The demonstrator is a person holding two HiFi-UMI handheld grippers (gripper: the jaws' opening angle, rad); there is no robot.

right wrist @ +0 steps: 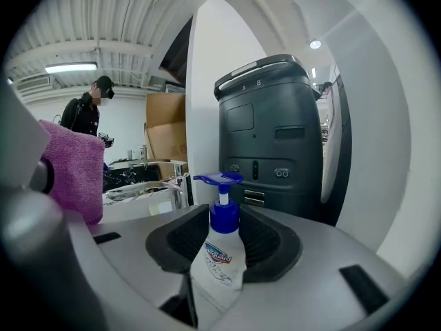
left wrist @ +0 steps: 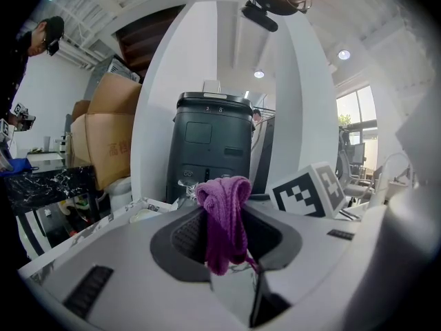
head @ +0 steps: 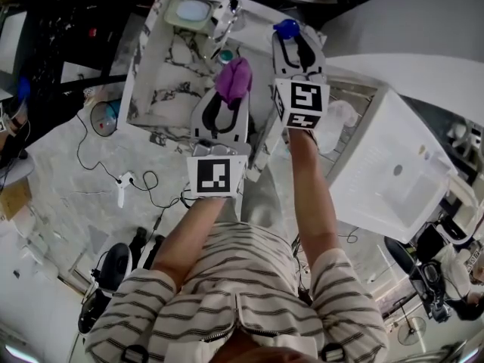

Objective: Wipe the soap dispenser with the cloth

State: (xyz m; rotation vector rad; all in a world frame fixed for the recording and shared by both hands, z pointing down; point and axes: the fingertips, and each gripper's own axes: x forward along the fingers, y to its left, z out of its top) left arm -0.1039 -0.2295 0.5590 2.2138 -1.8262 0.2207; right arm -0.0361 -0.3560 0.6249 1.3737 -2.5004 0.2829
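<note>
Your left tongs [head: 229, 103] are clamped on the purple cloth [left wrist: 224, 216], bunched and hanging between the jaws. Your right tongs [head: 297, 42] grip the soap dispenser [right wrist: 219, 257] upright by its body, with the blue pump above the pads and the cloth near its left.

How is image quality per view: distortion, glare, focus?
Head view: heavy fisheye, black corners. Left gripper view: purple cloth sharp, window blown out at right. Right gripper view: soap dispenser sharp, ceiling lamp clipped white, edges vignetted.

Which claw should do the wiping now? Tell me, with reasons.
Left. The left claw grips the purple cloth, probably ready to wipe; the right claw is occupied holding the soap dispenser.
</note>
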